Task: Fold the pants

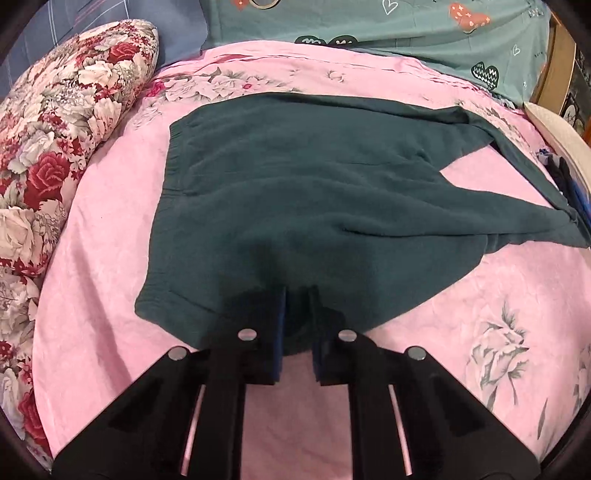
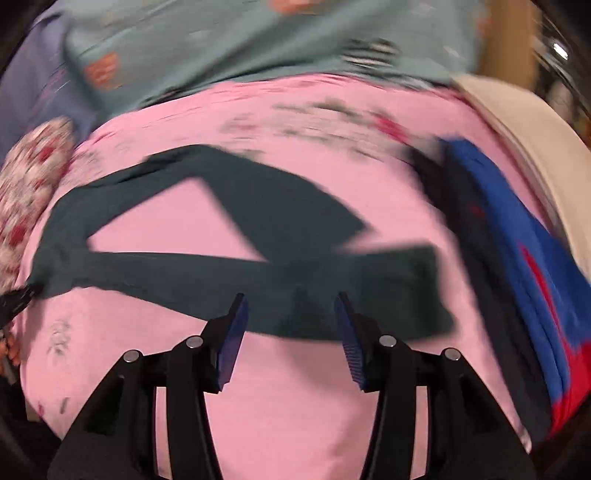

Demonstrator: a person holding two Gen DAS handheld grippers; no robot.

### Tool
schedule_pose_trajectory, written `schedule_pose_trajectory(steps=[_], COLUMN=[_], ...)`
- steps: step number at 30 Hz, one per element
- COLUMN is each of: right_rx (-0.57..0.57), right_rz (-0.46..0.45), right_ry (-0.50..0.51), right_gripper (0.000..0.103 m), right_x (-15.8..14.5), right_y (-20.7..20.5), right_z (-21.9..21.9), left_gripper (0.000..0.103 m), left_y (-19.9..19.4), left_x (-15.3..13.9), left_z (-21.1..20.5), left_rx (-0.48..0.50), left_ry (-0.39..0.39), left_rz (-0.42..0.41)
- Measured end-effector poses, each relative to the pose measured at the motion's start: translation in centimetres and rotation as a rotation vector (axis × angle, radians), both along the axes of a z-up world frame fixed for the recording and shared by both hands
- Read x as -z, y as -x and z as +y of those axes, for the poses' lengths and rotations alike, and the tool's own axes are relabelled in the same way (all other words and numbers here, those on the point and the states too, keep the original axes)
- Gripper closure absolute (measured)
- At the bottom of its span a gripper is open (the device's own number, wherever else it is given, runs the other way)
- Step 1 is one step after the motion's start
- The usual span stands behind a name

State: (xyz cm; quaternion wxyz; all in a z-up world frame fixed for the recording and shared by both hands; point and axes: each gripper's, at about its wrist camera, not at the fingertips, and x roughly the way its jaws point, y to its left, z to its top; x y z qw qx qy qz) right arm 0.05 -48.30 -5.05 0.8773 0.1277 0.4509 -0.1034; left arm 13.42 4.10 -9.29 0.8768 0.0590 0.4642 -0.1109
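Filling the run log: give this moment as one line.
left gripper: shut on pants near waistband | right gripper: open over leg ends | pants: spread on pink sheet

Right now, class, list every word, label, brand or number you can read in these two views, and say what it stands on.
No text reads clearly in either view.
Teal heart-print sheet: tiny print beside the hearts, too small to read.
Pants: no label shows.
Right wrist view: too blurred to read anything.
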Motion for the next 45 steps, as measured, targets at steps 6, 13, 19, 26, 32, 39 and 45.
schedule_pose_trajectory(steps=[6,13,19,26,32,39,45], right_rx=[0.113,0.126,0.032,0.087,0.131,0.208,0.032], right_rz=[0.007,0.042,-0.146,-0.205,0.083,0.131,-0.035], right_ry=[-0.014,-0.053,-0.041,-0.005,-0.025,0.036,0.088], right_gripper=[0.053,0.056,0.099,0.099,0.099,0.069,0.058], right_x=[2.0,5.2,0.8,-3.8,2.0,3.2,-1.4], right_y=[3.1,-0.4,-0.2,5.7,2.7,3.6,3.7], right_z=[-4.1,-7.2,-6.6,-8.5,-9.3,-9.6,-3.6], left_gripper=[0.099,0.1,0.1,0.101,0.098,0.081,0.081], left_y=[0.6,0.7,0.0,0.5,2.9,1.5,3.0], left_x=[-0.2,-0.5,-0.2,-0.6,-1.3,-0.3,-2.4], left_z=[0.8,0.5,1.5,2.3,-0.5,0.7,3.2], left_rx=[-0.039,-0.067,-0.098,-0.108,0.049,-0.018,-0.029], left_ry=[-0.019,-0.044,-0.001,-0.102,-0.125,-0.171,0.02], left_rz=[0.008,0.003,0.036,0.017,-0.02,-0.003,0.025])
